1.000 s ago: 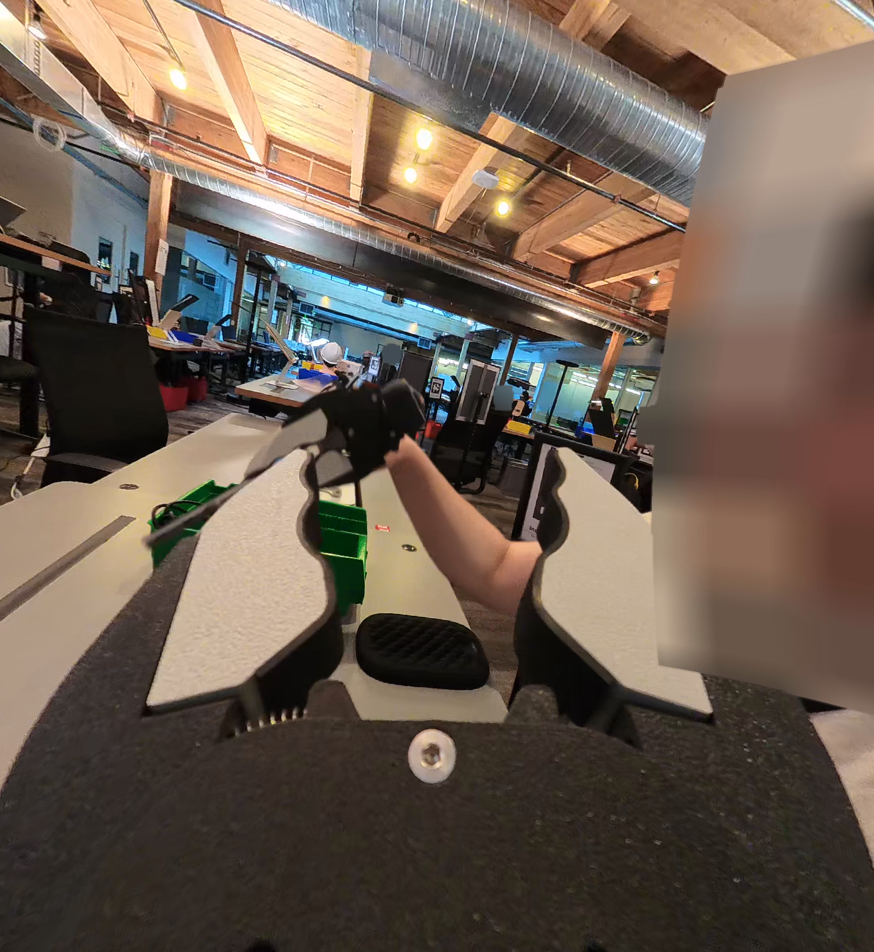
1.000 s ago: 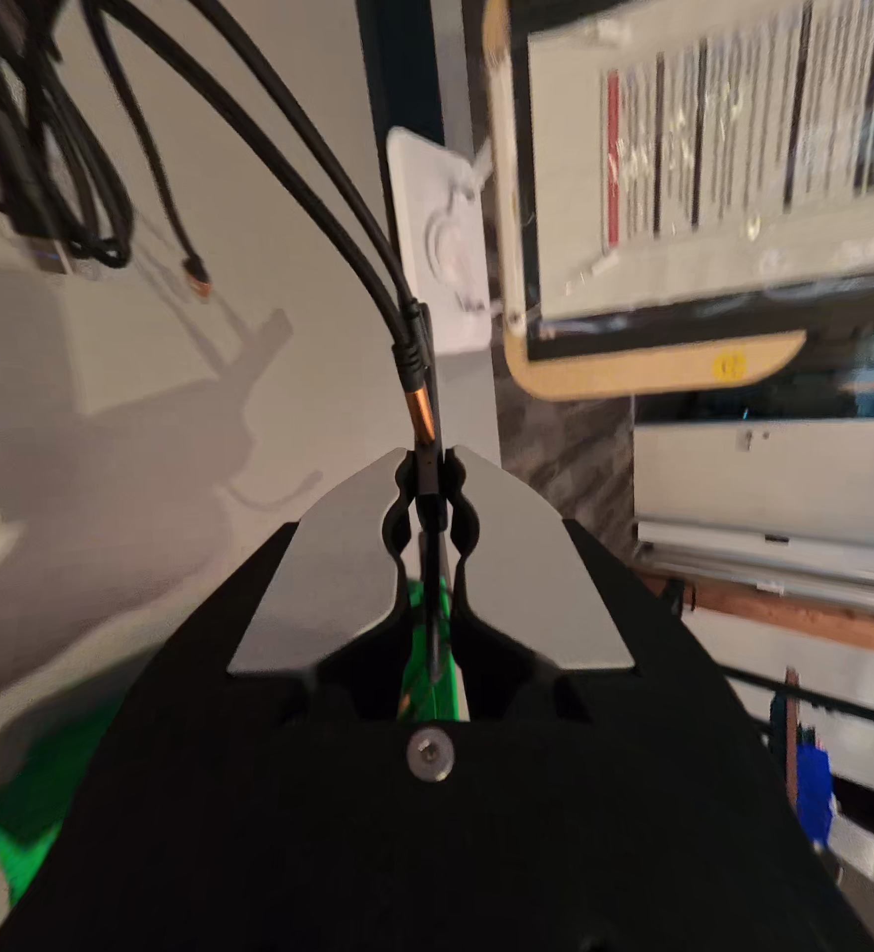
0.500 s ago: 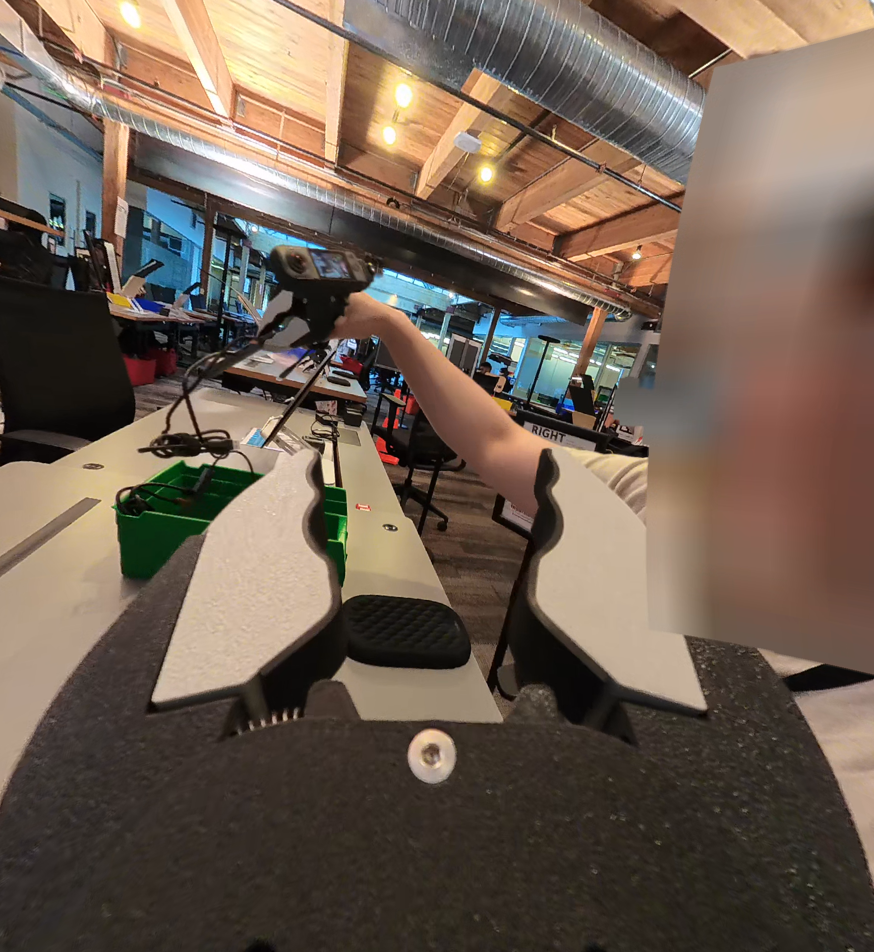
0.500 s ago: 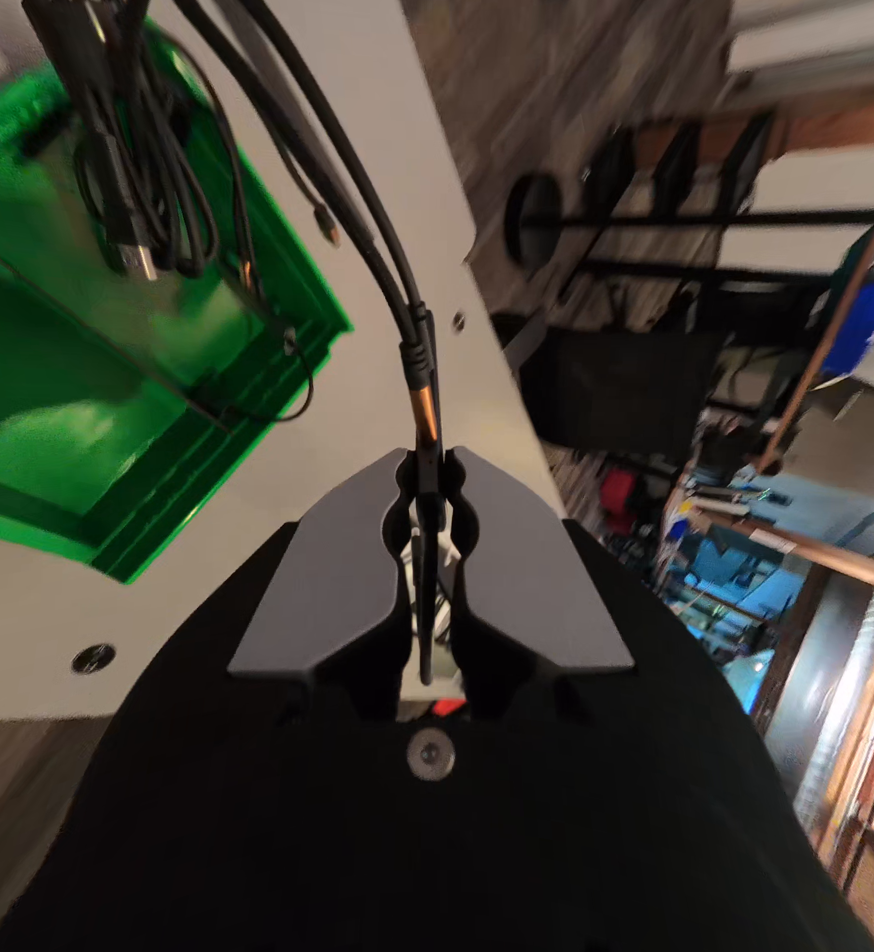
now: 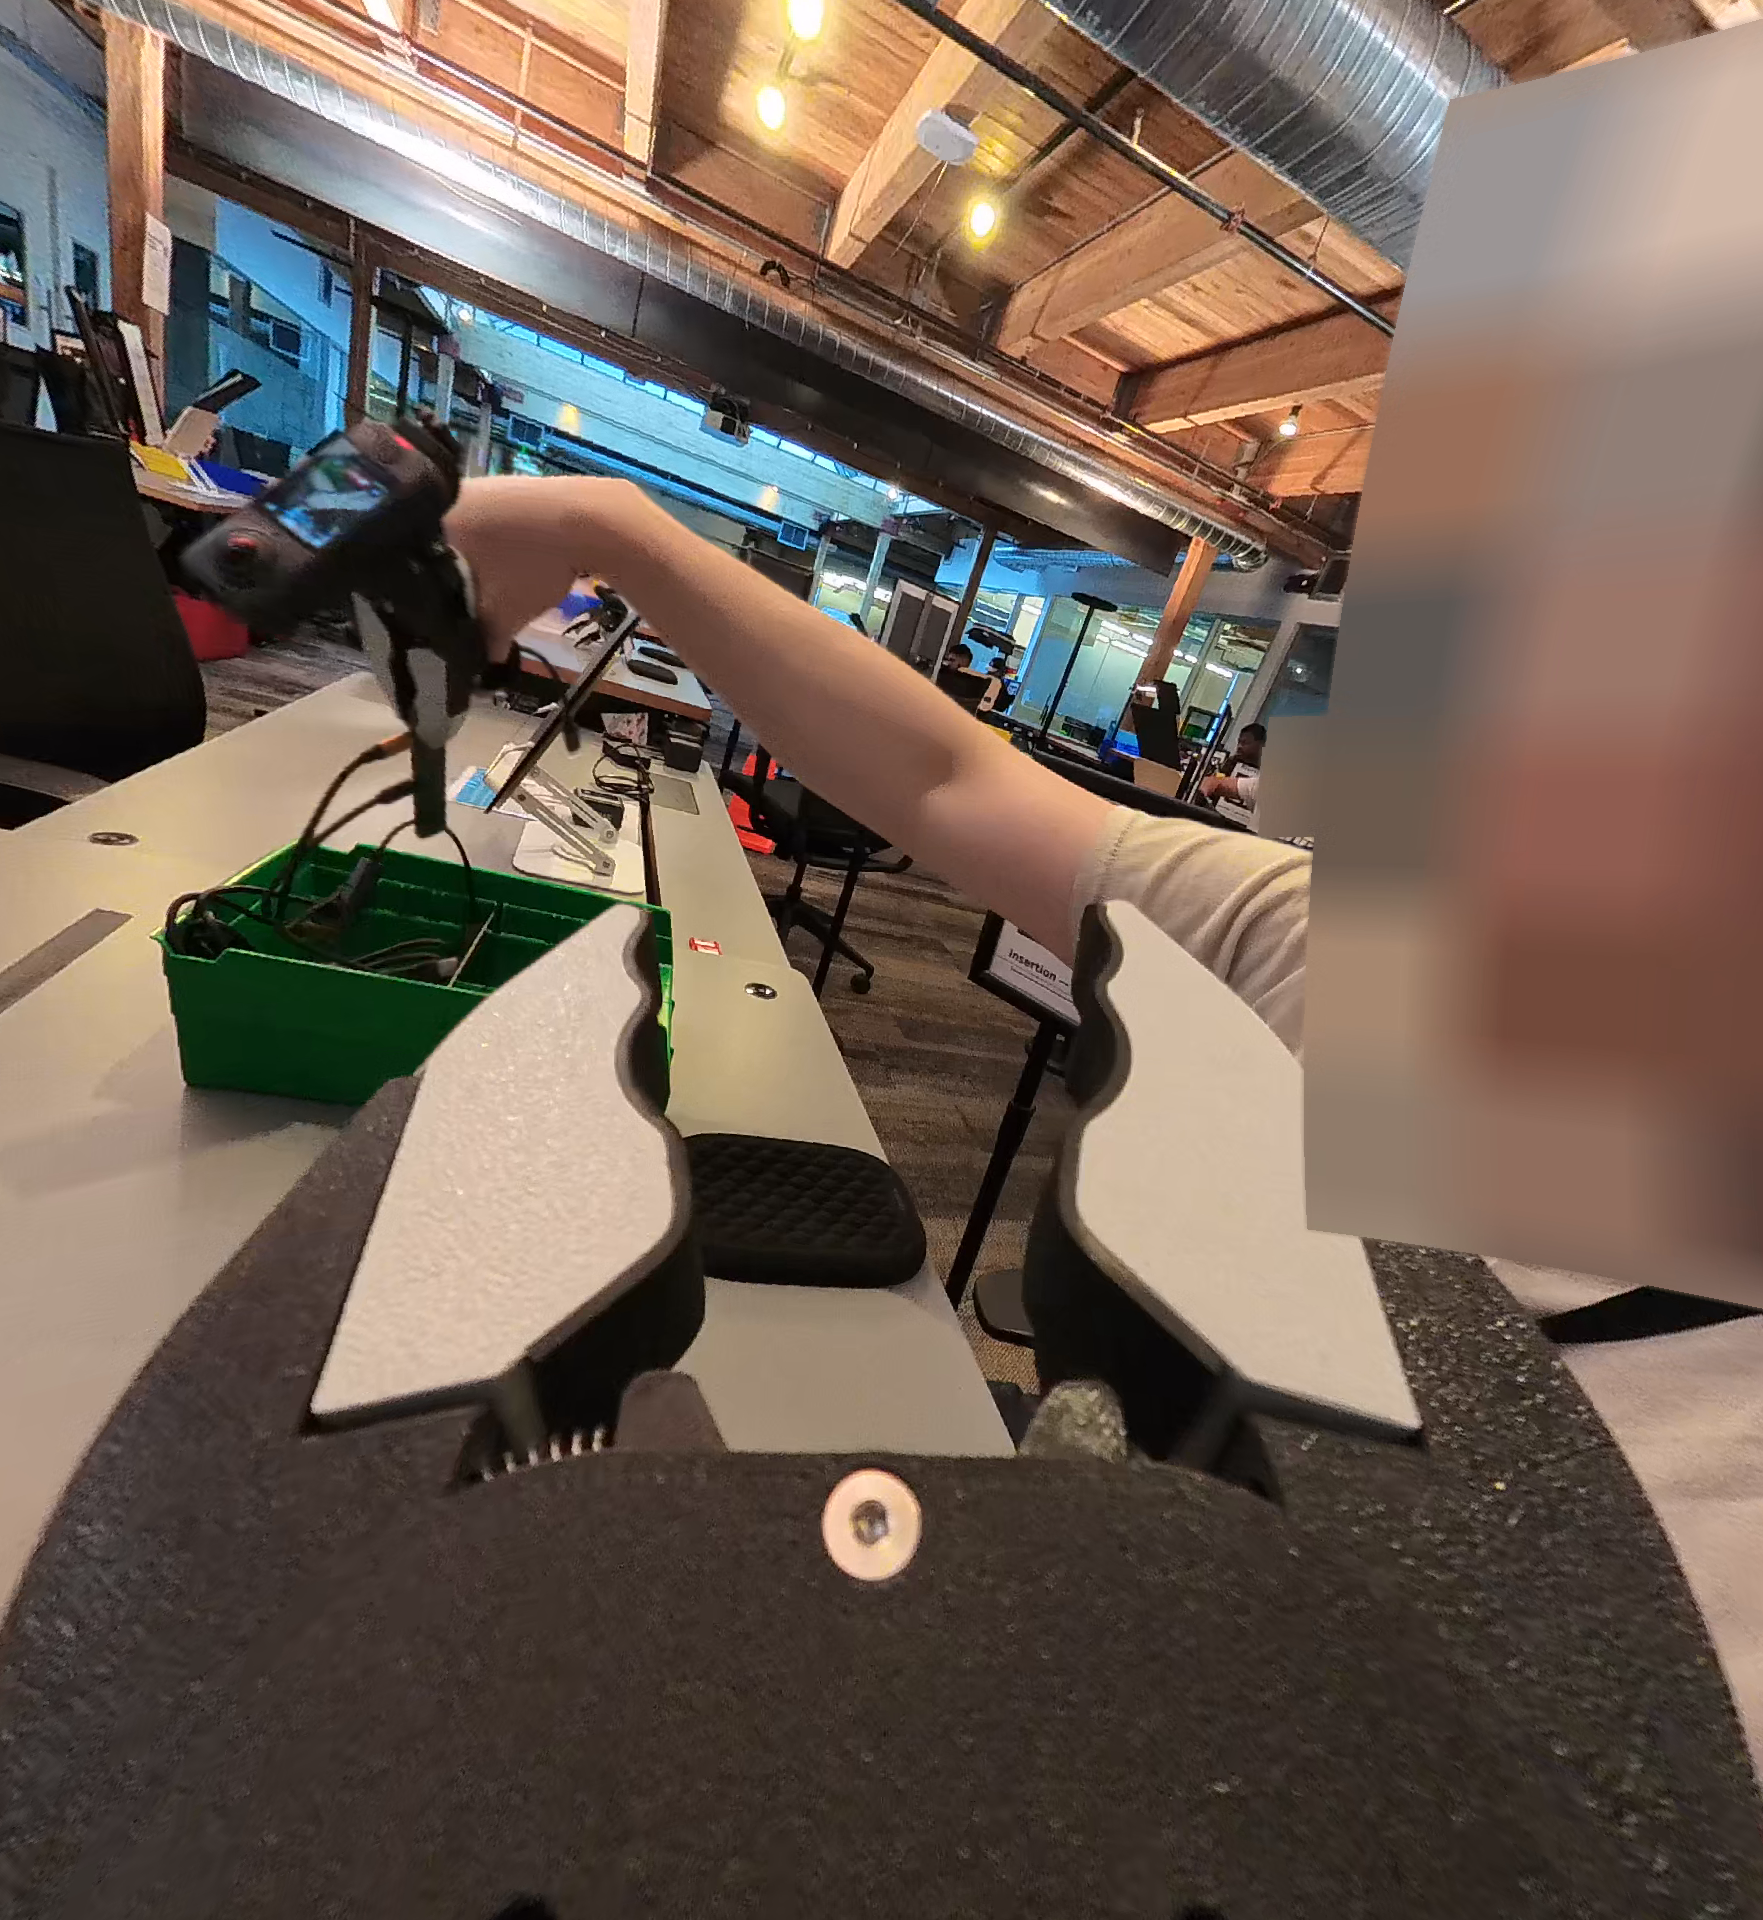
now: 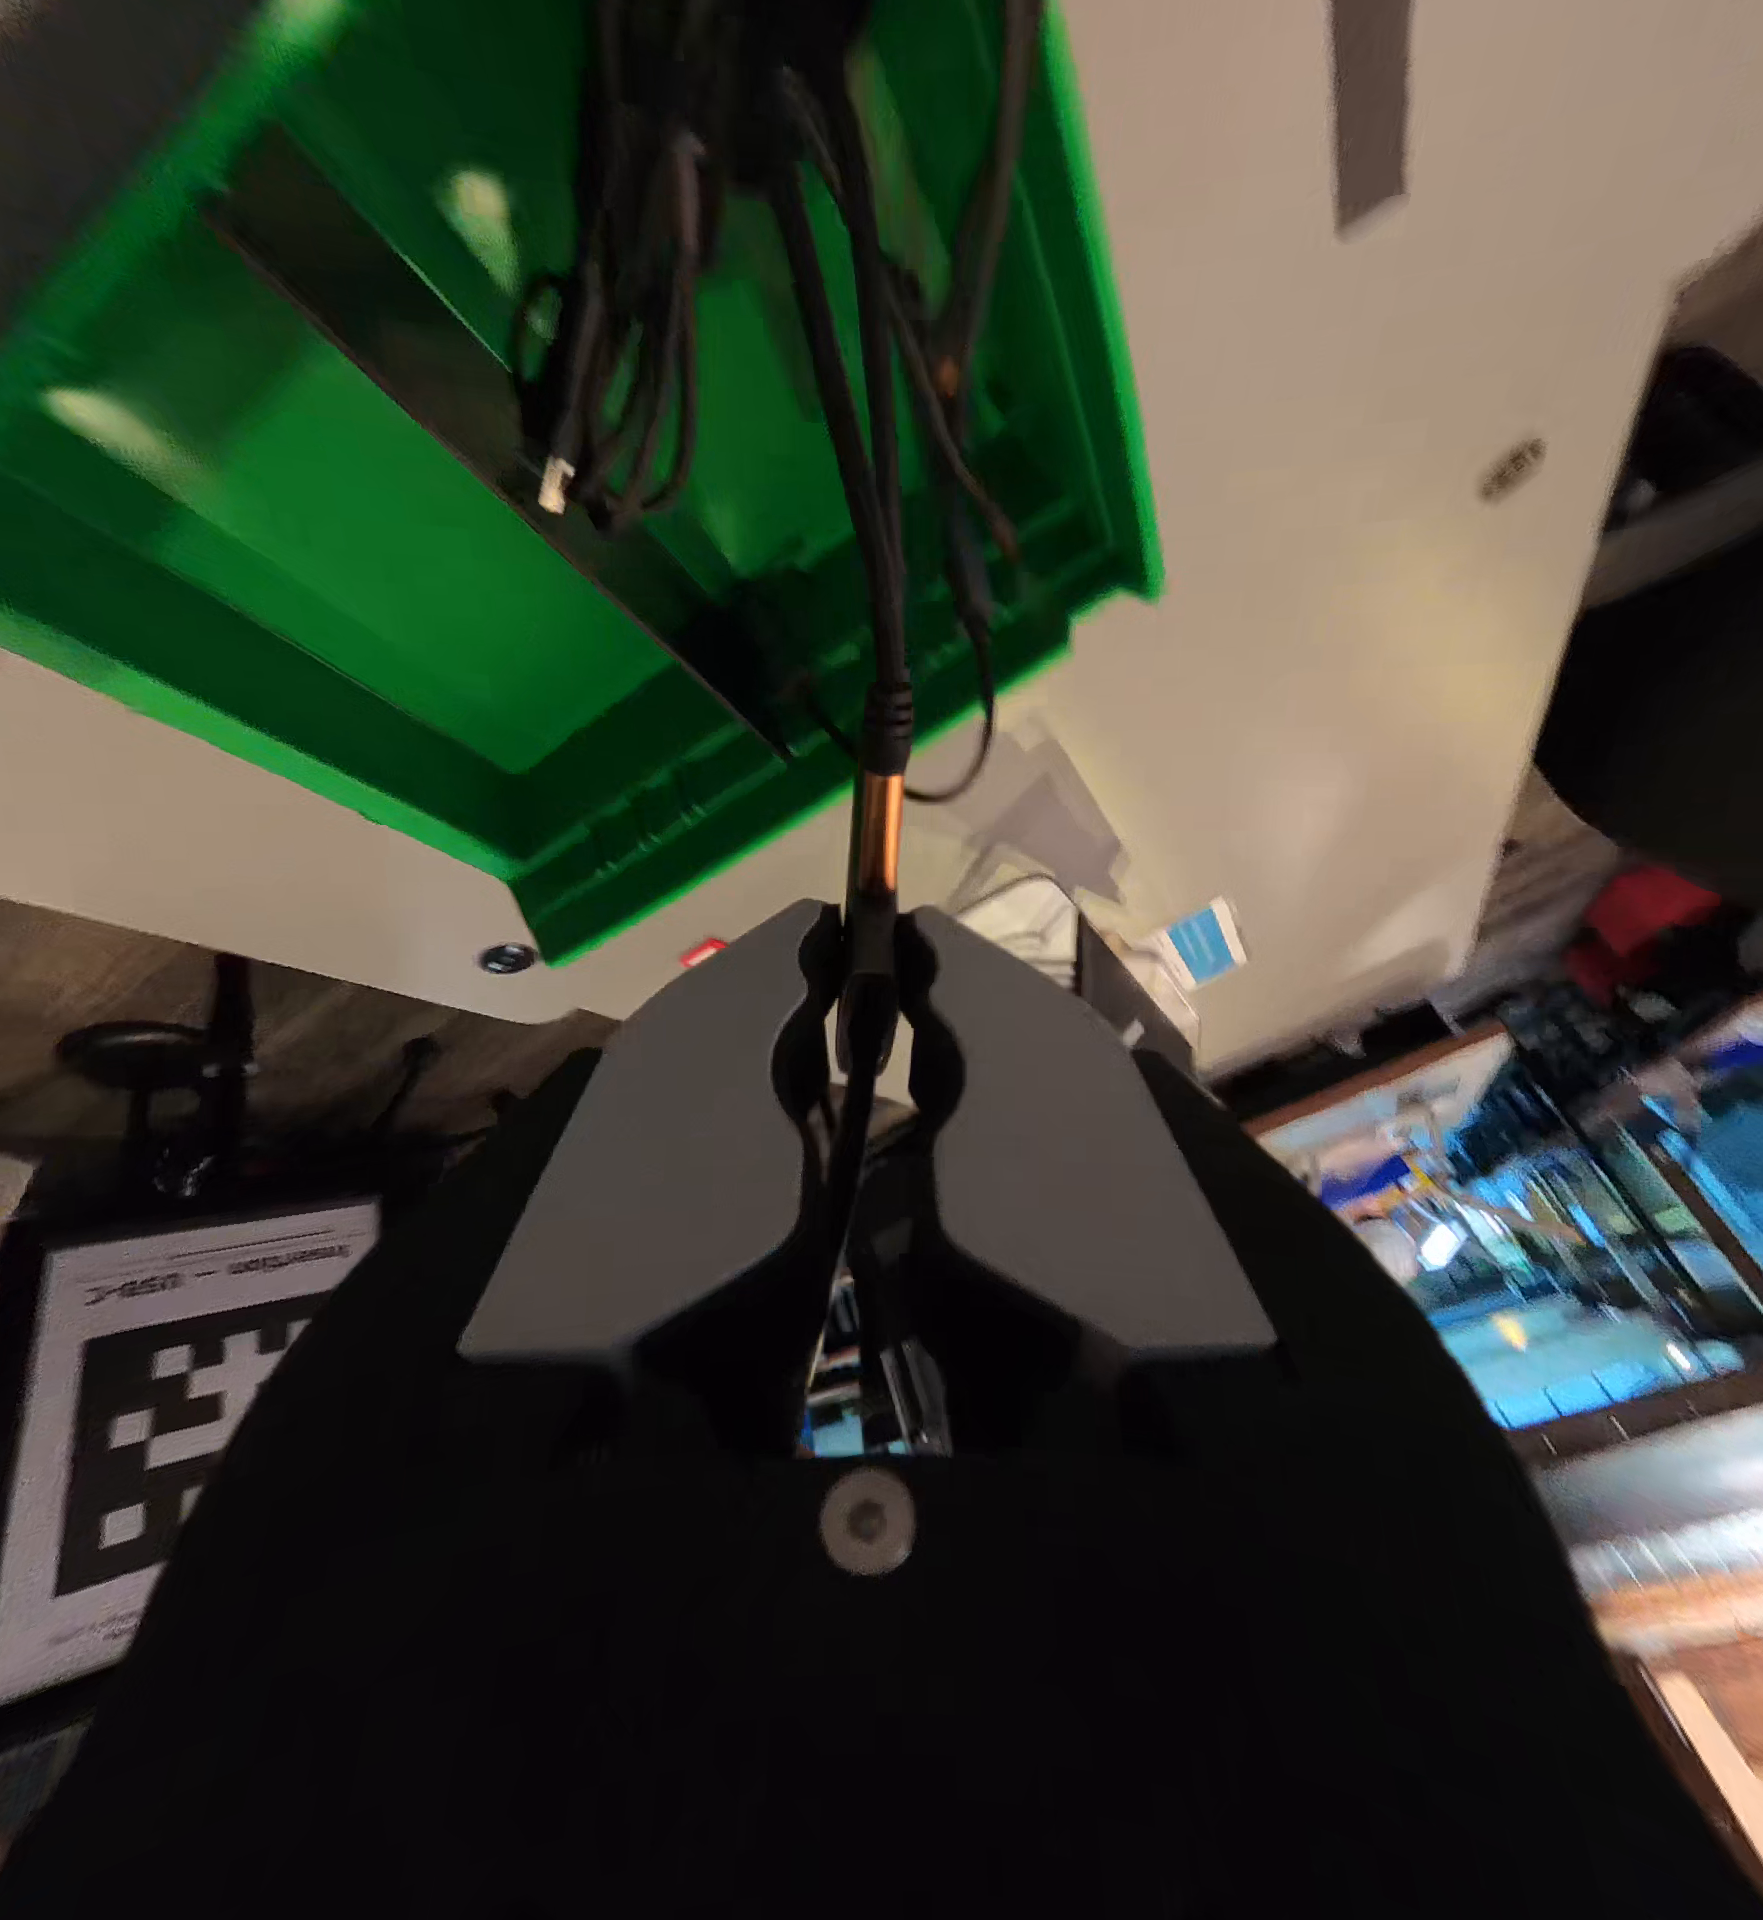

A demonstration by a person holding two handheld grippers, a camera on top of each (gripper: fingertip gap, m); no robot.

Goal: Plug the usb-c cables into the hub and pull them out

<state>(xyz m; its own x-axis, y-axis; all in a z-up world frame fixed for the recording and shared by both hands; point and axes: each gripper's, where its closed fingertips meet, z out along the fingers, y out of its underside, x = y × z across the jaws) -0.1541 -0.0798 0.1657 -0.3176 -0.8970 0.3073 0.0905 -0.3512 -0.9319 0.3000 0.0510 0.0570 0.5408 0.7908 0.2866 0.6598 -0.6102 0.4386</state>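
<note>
Right claw (image 6: 869, 935), at the end of an outstretched arm (image 5: 856, 717), is hanging above the green bin (image 5: 337, 1018), pinching a black cable (image 6: 877, 665) by its copper-collared plug; the cable is trailing into the bin on the worktop (image 5: 46, 1195). Left claw (image 5: 861, 1039) is gaping wide, empty, near the worktop's right edge.

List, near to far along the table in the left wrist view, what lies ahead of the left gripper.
Left gripper → black pad → green bin of cables, right gripper above it → white stand.
</note>
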